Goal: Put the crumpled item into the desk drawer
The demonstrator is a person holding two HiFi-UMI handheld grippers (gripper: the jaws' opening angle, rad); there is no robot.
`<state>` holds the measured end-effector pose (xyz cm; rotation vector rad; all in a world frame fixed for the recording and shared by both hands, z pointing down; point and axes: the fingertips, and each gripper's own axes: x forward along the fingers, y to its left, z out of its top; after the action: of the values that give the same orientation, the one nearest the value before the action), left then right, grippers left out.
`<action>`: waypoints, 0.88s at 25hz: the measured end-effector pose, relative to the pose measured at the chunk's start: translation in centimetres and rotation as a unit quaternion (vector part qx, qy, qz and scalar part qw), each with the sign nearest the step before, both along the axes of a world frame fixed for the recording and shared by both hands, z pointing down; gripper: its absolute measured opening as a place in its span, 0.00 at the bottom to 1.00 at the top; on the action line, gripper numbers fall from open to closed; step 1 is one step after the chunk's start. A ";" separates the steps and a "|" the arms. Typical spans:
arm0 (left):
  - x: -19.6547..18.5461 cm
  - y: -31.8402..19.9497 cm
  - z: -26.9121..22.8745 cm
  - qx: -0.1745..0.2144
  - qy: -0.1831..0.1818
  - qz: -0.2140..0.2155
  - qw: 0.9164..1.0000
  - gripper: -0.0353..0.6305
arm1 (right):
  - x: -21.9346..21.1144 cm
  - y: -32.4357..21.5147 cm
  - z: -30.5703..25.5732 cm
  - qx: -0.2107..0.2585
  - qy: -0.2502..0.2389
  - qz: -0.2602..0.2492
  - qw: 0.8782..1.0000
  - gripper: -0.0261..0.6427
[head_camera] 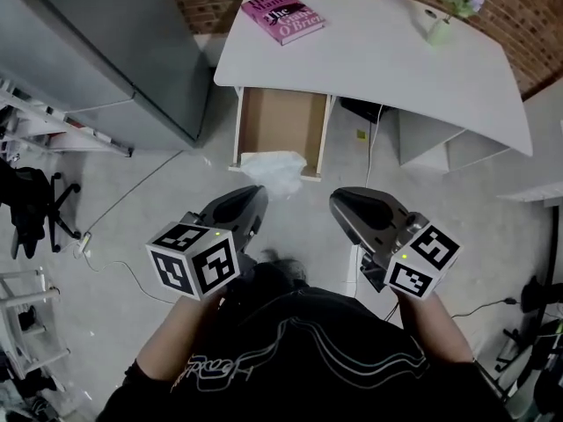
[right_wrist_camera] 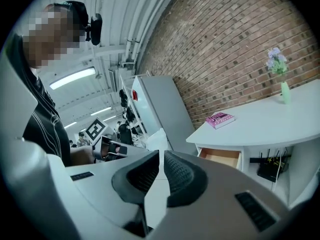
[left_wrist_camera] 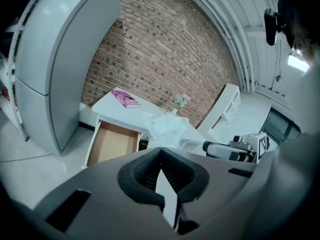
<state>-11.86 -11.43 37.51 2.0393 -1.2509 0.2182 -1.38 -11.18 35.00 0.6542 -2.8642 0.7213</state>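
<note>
My left claw (left_wrist_camera: pixel 161 153) is clamped tight on the crumpled white plastic wad (head_camera: pixel 275 170), which sits at centre frame, overlapping the front edge of the open brown-lined drawer (head_camera: pixel 280 117) in the white desk (head_camera: pixel 378 55). My right claw (right_wrist_camera: pixel 161 154) is closed and empty.

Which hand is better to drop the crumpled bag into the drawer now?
Left. The left gripper has its jaws shut on the crumpled bag, which hangs right at the open drawer. The right gripper holds nothing.

Bright, even ceiling light; gripper views warp, their corners black.
</note>
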 end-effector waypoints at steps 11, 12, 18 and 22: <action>-0.6 -10.7 7.1 -0.039 -0.026 0.026 0.999 0.08 | 0.1 -8.5 4.0 -0.029 0.001 0.046 0.999 0.12; -0.9 -11.7 7.9 -0.044 -0.029 0.028 0.998 0.08 | 0.0 -9.3 4.4 -0.033 0.002 0.050 0.998 0.12; -1.4 -15.9 12.2 -0.084 -0.035 0.047 0.995 0.08 | -0.3 -13.6 5.8 -0.049 0.007 0.078 0.996 0.12; -2.1 -18.4 15.9 -0.112 -0.041 0.065 0.991 0.08 | -1.3 -16.3 7.4 -0.059 0.013 0.088 0.994 0.12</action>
<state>-13.93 -29.79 53.37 1.9348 -1.0892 0.4871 -2.72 -27.45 42.42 0.8997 -2.7393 0.8905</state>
